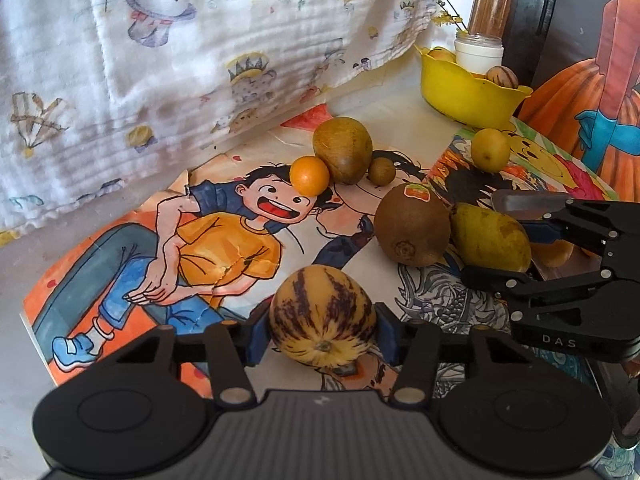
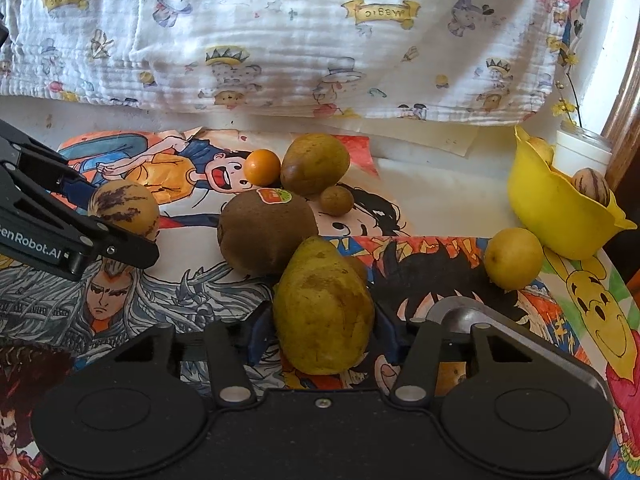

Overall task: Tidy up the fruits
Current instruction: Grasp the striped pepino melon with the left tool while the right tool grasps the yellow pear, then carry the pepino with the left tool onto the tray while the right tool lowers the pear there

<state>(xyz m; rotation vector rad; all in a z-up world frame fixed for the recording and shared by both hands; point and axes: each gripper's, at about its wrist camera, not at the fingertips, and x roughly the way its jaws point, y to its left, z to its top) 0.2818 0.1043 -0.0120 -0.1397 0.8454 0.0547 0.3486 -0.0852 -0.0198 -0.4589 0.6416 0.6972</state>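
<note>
A yellow, purple-striped melon (image 1: pixel 322 320) sits between the blue pads of my left gripper (image 1: pixel 323 334), which press on both its sides; the right wrist view shows the same grip (image 2: pixel 120 216). My right gripper (image 2: pixel 324 332) is shut on a yellow-green pear (image 2: pixel 324 304), seen from the side in the left wrist view (image 1: pixel 490 238). Next to the pear lies a stickered kiwi (image 2: pixel 266 232). Behind it are a small orange fruit (image 2: pixel 262 167), a brown-green oval fruit (image 2: pixel 314 164) and a tiny brown ball (image 2: pixel 336 200). A yellow round fruit (image 2: pixel 513 258) lies near the yellow bowl (image 2: pixel 552 216).
The bowl holds another striped fruit (image 2: pixel 591 186), with a white jar (image 2: pixel 582 150) behind it. A printed white cloth (image 2: pixel 280 40) hangs along the back. Cartoon posters (image 1: pixel 120 264) cover the table. A grey metal piece (image 2: pixel 460 316) lies by my right gripper.
</note>
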